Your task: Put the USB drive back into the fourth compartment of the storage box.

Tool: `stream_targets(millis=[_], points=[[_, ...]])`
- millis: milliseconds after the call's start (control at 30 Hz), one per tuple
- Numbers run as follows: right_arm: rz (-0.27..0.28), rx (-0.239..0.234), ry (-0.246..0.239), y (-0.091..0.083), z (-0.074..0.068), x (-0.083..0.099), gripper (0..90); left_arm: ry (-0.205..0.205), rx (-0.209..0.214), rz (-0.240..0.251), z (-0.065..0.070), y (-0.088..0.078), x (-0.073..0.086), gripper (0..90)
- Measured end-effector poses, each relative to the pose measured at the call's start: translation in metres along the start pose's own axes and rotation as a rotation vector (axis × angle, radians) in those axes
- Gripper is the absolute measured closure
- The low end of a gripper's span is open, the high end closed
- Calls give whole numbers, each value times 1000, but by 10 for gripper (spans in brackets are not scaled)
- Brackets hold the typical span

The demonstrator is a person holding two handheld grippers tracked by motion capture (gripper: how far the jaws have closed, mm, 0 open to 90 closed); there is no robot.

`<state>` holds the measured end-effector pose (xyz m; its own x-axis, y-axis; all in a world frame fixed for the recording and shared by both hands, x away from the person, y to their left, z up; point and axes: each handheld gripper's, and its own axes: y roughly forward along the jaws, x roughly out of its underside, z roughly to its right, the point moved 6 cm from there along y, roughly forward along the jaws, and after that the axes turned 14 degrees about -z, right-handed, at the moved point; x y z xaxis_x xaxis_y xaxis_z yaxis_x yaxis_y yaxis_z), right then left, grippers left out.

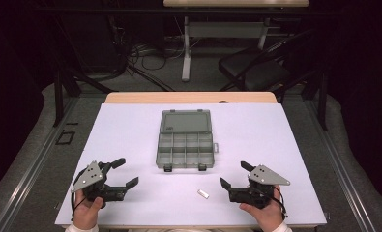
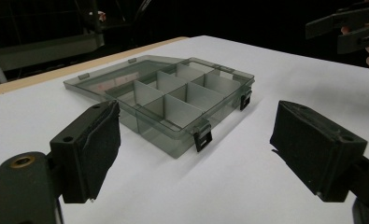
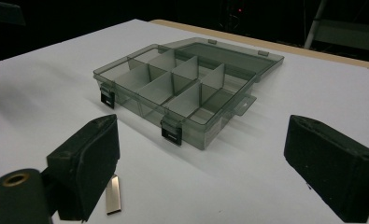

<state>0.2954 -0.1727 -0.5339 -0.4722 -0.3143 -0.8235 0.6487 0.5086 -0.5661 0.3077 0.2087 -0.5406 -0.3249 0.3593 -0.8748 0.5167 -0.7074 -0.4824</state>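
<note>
1. The right tool [image 1: 233,175] rested low over the white tabletop [image 1: 130,130] with its jaws spread apart and nothing between them; the left tool [image 1: 124,172] stood the same way, jaws wide and empty.
2. The small metal piece [image 1: 204,194] lay flat on the tabletop just beside the right tool's near jaw, a little toward the other tool. In the right gripper view it sat by the lower left jaw [image 3: 113,194], outside the gap.
3. The open compartment box [image 1: 184,151] stood ahead of both tools, lid folded back, its compartments seemingly empty.
4. Likely risk: the piece was thin and flat, so jaws closing from above might have slid over it or flicked it away across the smooth tabletop.
5. Because the piece lay off to one side of the gap, closing without first recentring would probably have caught nothing.
6. A weak pinch might have dropped it short of the box, or into the wrong compartment.
</note>
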Motion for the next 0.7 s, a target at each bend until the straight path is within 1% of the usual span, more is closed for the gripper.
stream_targets(millis=[67,233,400,433,567,600,700], points=[[-3,3,6,1,1,1,121,3,-1,-5,0,0,0,157],[-12,7,0,2,2,3,139,8,4,-10,2,2,0,158],[-11,7,1,3,3,2,141,19,14,-17,4,1,0,157],[-13,4,3,4,2,2,141,19,15,-10,5,1,-1,158],[-20,7,-10,5,2,2,145,24,17,-11,6,0,-1,158],[-28,2,-19,5,0,3,148,29,20,-10,7,-1,-1,158],[-37,-6,-33,6,-3,2,150,26,22,-13,8,-2,-1,158]])
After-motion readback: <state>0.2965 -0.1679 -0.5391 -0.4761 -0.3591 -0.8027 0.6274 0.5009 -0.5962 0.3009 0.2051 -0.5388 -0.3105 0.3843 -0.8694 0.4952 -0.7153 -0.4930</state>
